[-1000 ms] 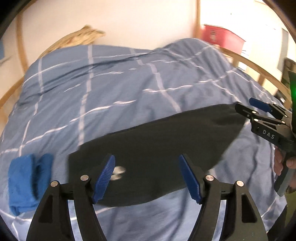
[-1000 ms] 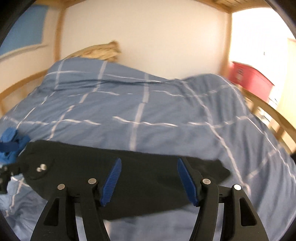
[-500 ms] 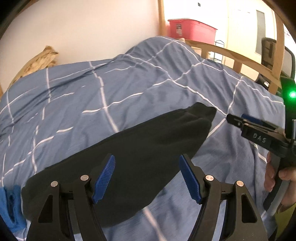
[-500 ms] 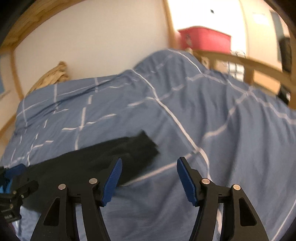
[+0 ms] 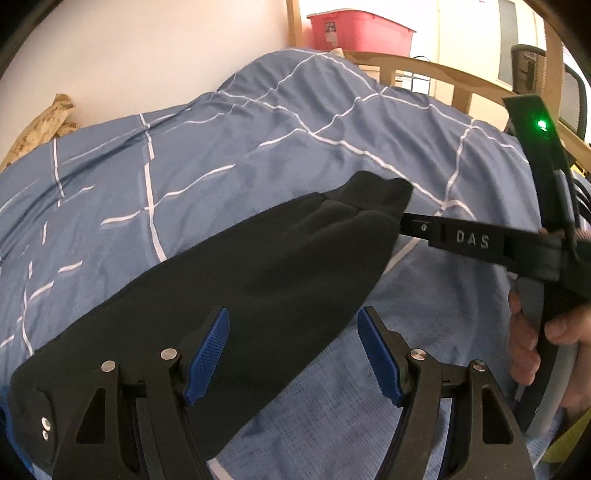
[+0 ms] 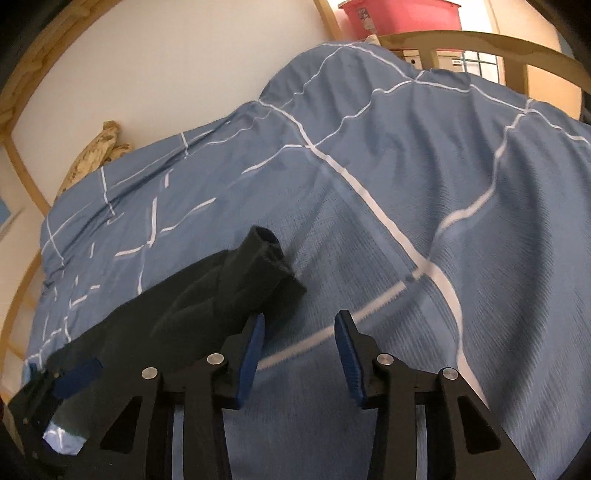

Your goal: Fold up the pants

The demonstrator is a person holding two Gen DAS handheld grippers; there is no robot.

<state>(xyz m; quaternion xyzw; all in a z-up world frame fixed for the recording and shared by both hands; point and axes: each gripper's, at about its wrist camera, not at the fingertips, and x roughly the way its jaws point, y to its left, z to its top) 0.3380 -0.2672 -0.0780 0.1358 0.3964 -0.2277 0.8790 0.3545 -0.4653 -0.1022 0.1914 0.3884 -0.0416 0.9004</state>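
The black pants [image 5: 258, 280] lie flat on the blue checked duvet [image 5: 221, 155], running from lower left up to the cuff end [image 5: 373, 195]. My left gripper [image 5: 293, 358] hangs open over their lower edge, its pads clear of the cloth. From the right, one finger [image 5: 436, 230] of my right gripper reaches to the cuff, with a hand [image 5: 535, 332] on its handle. In the right wrist view the right gripper [image 6: 301, 356] has its jaws closing with only duvet between them; the rumpled cuff [image 6: 262, 254] sits just left of its left pad.
A red storage bin [image 5: 358, 29] stands behind the wooden bed rail [image 5: 424, 70] at the far end. A tan bundle [image 5: 40, 125] rests against the white wall. An office chair [image 5: 532, 70] shows at the far right.
Both grippers have swung right along the pants toward the cuff and dropped lower. The right gripper's jaws have narrowed. The blue cloth at the left has left the view.
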